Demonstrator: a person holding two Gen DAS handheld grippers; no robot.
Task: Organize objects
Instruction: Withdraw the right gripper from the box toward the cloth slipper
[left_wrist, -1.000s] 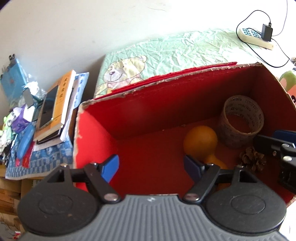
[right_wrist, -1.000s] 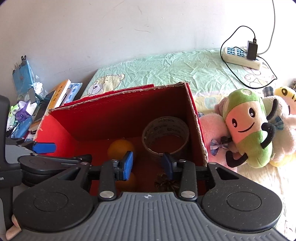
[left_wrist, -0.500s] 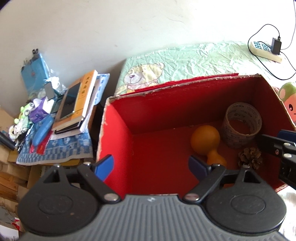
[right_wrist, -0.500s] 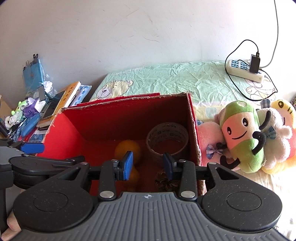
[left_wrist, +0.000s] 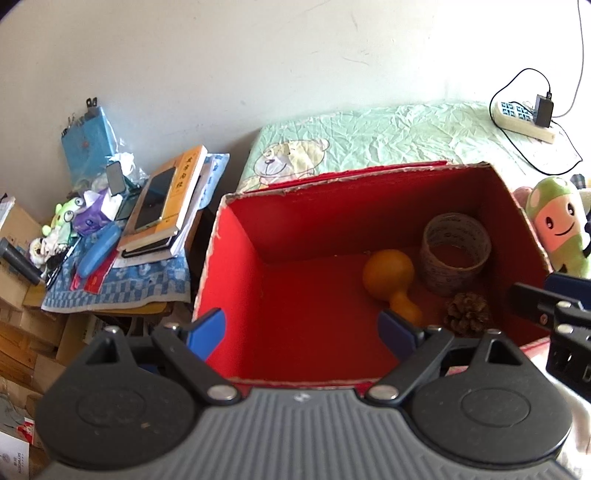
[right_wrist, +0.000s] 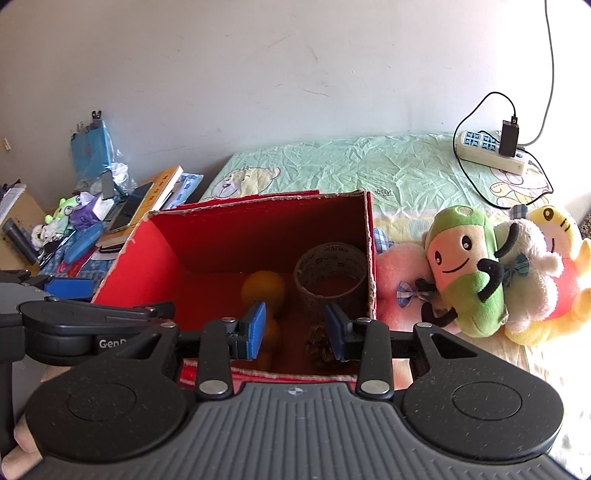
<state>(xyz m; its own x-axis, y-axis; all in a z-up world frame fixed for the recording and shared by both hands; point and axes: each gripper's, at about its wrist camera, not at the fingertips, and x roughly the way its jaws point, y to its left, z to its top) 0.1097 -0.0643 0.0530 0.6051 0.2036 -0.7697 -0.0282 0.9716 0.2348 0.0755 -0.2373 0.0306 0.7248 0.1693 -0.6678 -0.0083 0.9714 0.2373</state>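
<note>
Just beyond the right gripper's (right_wrist: 295, 330) parted fingers, pine cone (right_wrist: 319, 345).

The left gripper (left_wrist: 301, 328) hangs over the near edge of the red box (left_wrist: 236, 240), its blue-padded fingers (left_wrist: 207, 328) spread wide with nothing between them. Inside the box, toward its right side, an orange gourd (left_wrist: 388, 277) lies just beside a tape roll (left_wrist: 456, 253), and a pine cone (left_wrist: 467, 314) sits in front of the roll. The right gripper (left_wrist: 561, 314) pokes in from the right edge; its jaw state cannot be told. A green plush toy (left_wrist: 557, 225) lies outside the box's right wall. To the left, a stack of books (left_wrist: 166, 210) rests on a blue checked cloth (left_wrist: 122, 291). A power strip (left_wrist: 522, 118) lies on the green bedsheet (left_wrist: 388, 144) behind
</note>
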